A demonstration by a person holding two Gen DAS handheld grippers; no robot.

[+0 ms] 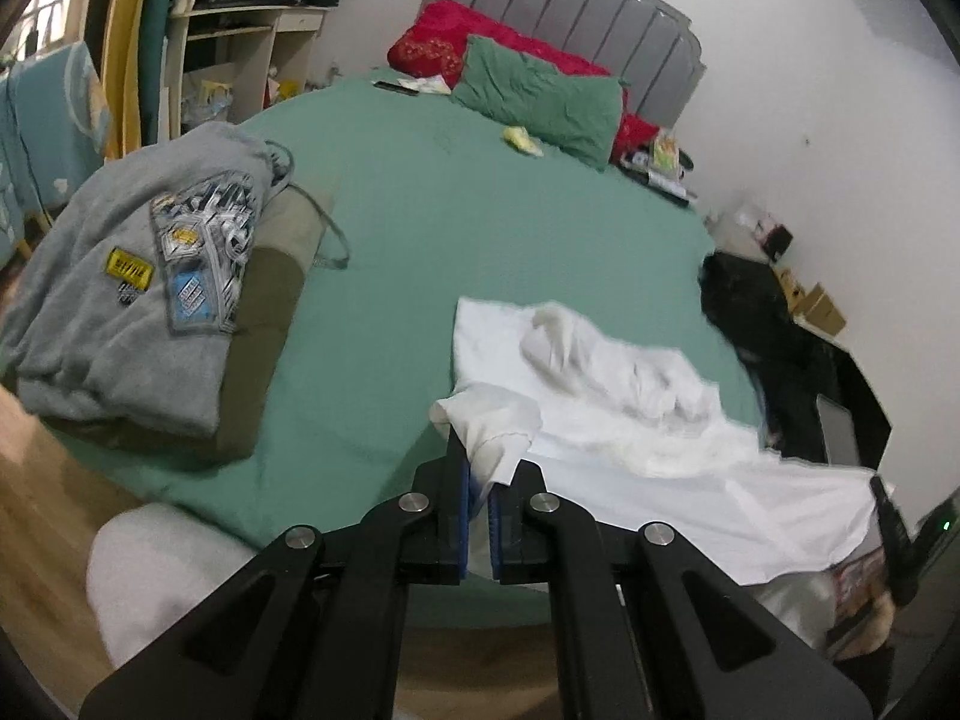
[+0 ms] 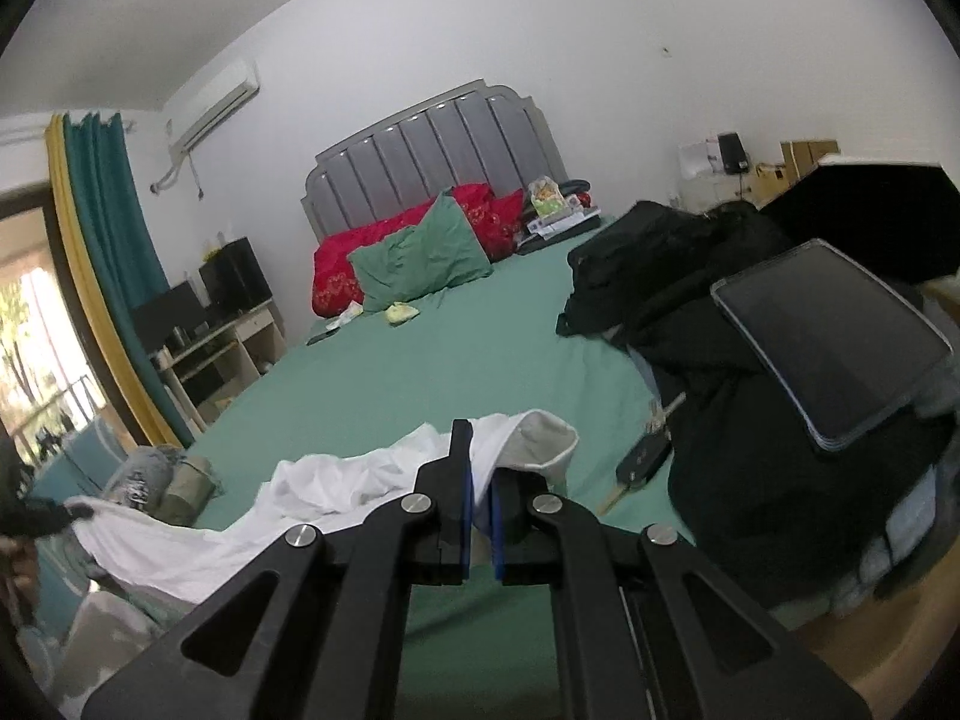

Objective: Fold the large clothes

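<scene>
Open green sheet (image 1: 456, 228) between grey hoodie (image 1: 120, 288) and black clothes (image 2: 690, 276).

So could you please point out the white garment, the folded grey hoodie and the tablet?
white garment (image 1: 630, 432), left wrist view, on its crumpled middle.
folded grey hoodie (image 1: 90, 324), left wrist view, on its plain grey front.
tablet (image 2: 834, 330), right wrist view, on its dark screen.

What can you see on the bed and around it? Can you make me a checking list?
Surface: green bedsheet, mostly bare in the middle.
Job's things: crumpled white cotton garment; folded grey printed sweatshirt.
Clutter: black clothes pile, dark tablet, car key.
Grippers: left gripper and right gripper, both shut on the white garment.
Cables: nothing seen.
Surroundings: grey padded headboard, teal curtain.
</scene>
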